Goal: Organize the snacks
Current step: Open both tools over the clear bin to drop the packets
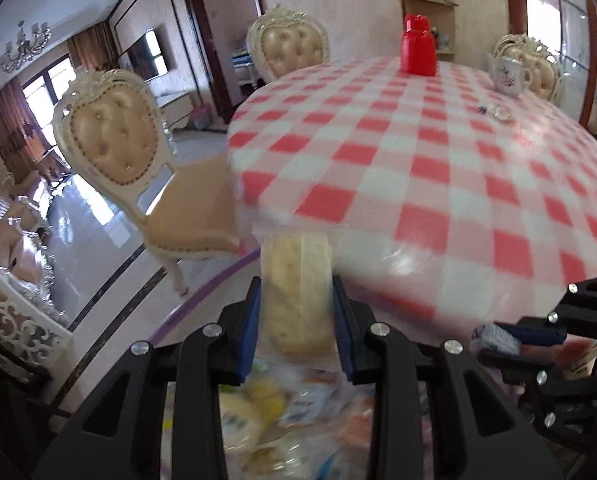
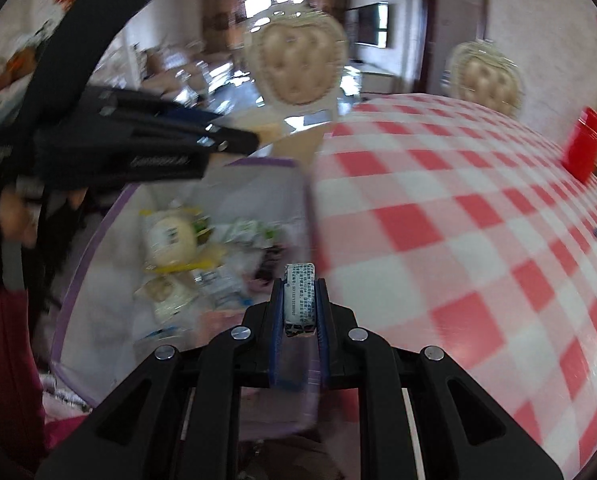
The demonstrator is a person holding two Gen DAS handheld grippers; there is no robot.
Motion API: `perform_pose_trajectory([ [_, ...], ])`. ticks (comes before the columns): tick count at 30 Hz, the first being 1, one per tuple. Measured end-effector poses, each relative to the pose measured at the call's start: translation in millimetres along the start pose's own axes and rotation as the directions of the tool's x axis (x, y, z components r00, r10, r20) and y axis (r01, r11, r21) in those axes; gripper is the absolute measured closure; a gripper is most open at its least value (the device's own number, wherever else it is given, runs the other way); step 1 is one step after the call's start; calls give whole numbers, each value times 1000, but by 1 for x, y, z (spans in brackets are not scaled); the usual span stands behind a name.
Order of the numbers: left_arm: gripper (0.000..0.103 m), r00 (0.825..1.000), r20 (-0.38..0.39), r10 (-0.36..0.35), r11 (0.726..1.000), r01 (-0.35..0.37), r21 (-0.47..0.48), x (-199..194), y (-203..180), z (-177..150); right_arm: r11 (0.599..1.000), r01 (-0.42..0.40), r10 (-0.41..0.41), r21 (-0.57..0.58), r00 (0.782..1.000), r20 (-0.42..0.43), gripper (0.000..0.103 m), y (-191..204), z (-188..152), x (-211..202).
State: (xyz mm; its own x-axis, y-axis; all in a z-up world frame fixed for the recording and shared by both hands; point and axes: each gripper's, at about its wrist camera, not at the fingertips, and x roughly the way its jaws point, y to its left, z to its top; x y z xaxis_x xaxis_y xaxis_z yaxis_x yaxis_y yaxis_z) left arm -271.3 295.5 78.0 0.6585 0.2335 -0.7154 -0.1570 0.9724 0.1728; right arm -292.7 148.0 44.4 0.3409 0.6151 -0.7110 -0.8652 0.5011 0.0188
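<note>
Slippage is worrying us: left gripper (image 1: 296, 300) is pinching a wrapped cake (image 1: 296, 292), right gripper (image 2: 299, 300) a small packet (image 2: 299, 298), above the bin (image 2: 98, 216) below both; loose wrappers could slide free.

Snack heap (image 1: 282, 412) below: blurred, unreadable

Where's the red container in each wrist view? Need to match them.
Left wrist: red container stands at top centre-right, on the far side of the checked tablecloth.
Right wrist: red container sits at the far right edge, partly cut off and blurred, on the same tablecloth.
Shared landmark: the tufted beige chair beside the table.
</note>
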Motion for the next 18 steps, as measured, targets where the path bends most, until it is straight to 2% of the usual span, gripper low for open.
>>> perform_pose_trajectory([
  [5,68,998,-44,36,999,-36,9,-1,20,-11,995,-93,94,-38,995,18,88,23,0,6],
  [6,60,998,-47,41,999,-41,10,-1,21,-11,991,-134,135,-22,990,38,85,22,1,3],
  [7,46,997,-53,57,998,-56,11,-1,21,-11,985,-170,170,-2,984,57,82,20,2,1],
  [8,21,994,-48,95,995,-95,11,-1,22,-10,982,-186,185,13,980,75,77,16,4,-3],
  [9,11,989,-24,149,989,-149,3,-4,22,-8,981,-192,188,32,977,102,64,10,5,-9],
  [11,9,982,-2,190,981,-190,-35,-9,23,-2,981,-181,168,72,973,158,49,-5,5,-22],
  [15,6,981,74,181,980,-173,-101,-21,18,9,977,-82,42,195,978,203,45,-54,1,-46],
  [18,5,974,159,164,980,-143,-137,-32,4,18,946,-45,-25,322,977,212,41,-98,-10,-64],
])
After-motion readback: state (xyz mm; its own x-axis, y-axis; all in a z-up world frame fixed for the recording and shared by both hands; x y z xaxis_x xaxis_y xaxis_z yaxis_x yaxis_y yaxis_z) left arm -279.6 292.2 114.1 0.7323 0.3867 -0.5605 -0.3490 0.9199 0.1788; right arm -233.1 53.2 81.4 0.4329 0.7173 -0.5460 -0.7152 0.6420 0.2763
